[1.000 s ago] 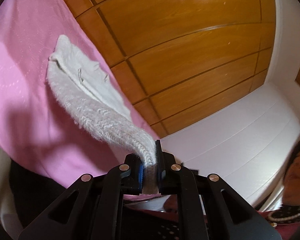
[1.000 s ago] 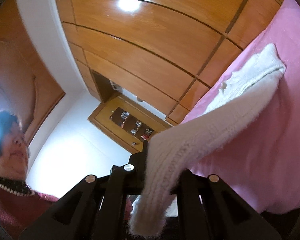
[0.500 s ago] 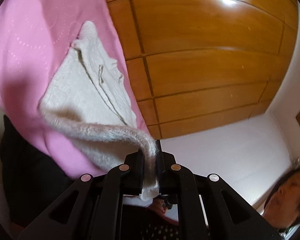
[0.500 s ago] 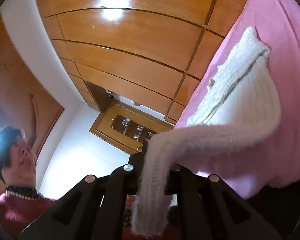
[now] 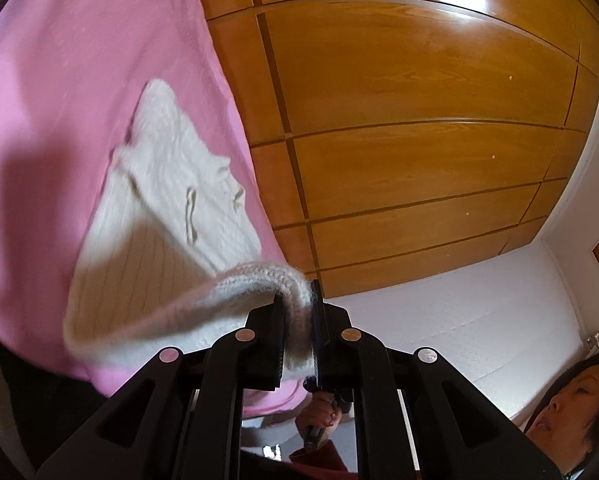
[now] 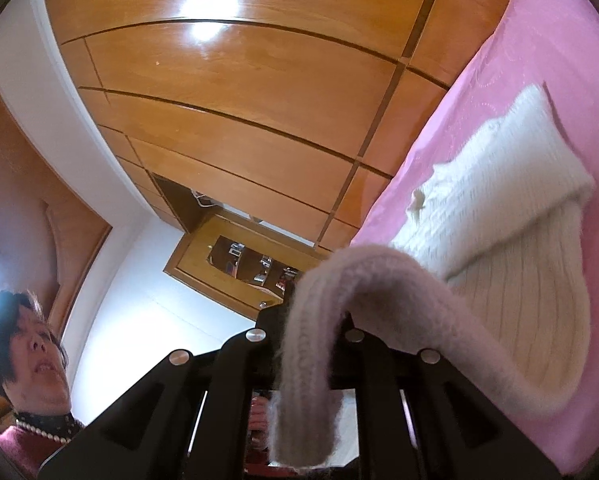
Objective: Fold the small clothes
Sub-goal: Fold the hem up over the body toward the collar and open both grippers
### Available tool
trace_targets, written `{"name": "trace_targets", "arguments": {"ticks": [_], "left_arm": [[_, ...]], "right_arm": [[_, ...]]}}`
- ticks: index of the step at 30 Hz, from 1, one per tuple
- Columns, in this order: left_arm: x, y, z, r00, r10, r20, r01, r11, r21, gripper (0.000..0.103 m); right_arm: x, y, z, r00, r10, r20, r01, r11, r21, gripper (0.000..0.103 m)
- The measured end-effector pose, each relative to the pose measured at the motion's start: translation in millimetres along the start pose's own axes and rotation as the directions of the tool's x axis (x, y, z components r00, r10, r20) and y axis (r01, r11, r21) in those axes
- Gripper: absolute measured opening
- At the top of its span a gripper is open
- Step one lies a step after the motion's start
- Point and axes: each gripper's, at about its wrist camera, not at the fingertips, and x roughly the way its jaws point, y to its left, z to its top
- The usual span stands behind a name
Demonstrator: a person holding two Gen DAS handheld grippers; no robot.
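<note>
bedspread (image 5: 59,80), pink, fills the far side of both views, backed by a wooden wardrobe (image 5: 419,120). on it lies the sweater (image 5: 171,184), cream knit, its upper part flat on the spread while its near edge is raised off the spread and curls back toward the cameras. left gripper (image 5: 297,316) has its fingers closed on one corner of that raised edge, the knit pinched between the pads. right gripper (image 6: 311,320) carries the other corner, but the cloth drapes over the fingers and hides them, so i cannot tell from the view how tightly they sit. the sweater body lies ahead of both sets of fingers, left of centre for the left one, right of centre for the right, so the fold line probably runs across between the two; the next move likely carries both corners forward together, evenly.
</note>
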Motion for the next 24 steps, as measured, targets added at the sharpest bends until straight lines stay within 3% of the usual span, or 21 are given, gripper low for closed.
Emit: {"name": "trace_targets", "arguments": {"ticks": [7, 13, 18, 20, 21, 22, 23, 24], "left_arm": [[31, 18, 63, 0.999, -0.015, 0.052, 0.017, 0.999, -0.044, 0.009], [66, 42, 99, 0.998, 0.026, 0.059, -0.023, 0.998, -0.054, 0.009], [103, 49, 102, 0.992, 0.125, -0.007, -0.125, 0.992, 0.003, 0.009], [114, 48, 99, 0.969, 0.247, -0.010, -0.246, 0.967, 0.065, 0.009], [118, 47, 97, 0.958, 0.285, -0.009, -0.283, 0.955, 0.091, 0.014], [122, 47, 95, 0.946, 0.324, -0.008, -0.321, 0.940, 0.116, 0.028], [122, 49, 93, 0.938, 0.346, -0.007, -0.343, 0.931, 0.127, 0.052], [121, 50, 91, 0.934, 0.357, 0.002, -0.354, 0.926, 0.130, 0.068]], "right_arm": [[29, -28, 43, 0.998, -0.065, 0.024, 0.064, 0.997, 0.039, 0.009], [57, -59, 76, 0.990, -0.140, 0.029, 0.137, 0.986, 0.092, 0.009], [78, -80, 101, 0.978, -0.205, 0.026, 0.202, 0.975, 0.096, 0.009], [83, -90, 108, 0.965, -0.258, 0.035, 0.254, 0.963, 0.087, 0.009], [86, -100, 112, 0.952, -0.304, 0.044, 0.299, 0.950, 0.093, 0.009], [88, -108, 115, 0.940, -0.337, 0.047, 0.331, 0.938, 0.107, 0.009], [89, -118, 117, 0.926, -0.374, 0.048, 0.366, 0.922, 0.129, 0.009], [89, -133, 116, 0.913, -0.406, 0.048, 0.393, 0.905, 0.164, 0.006]]}}
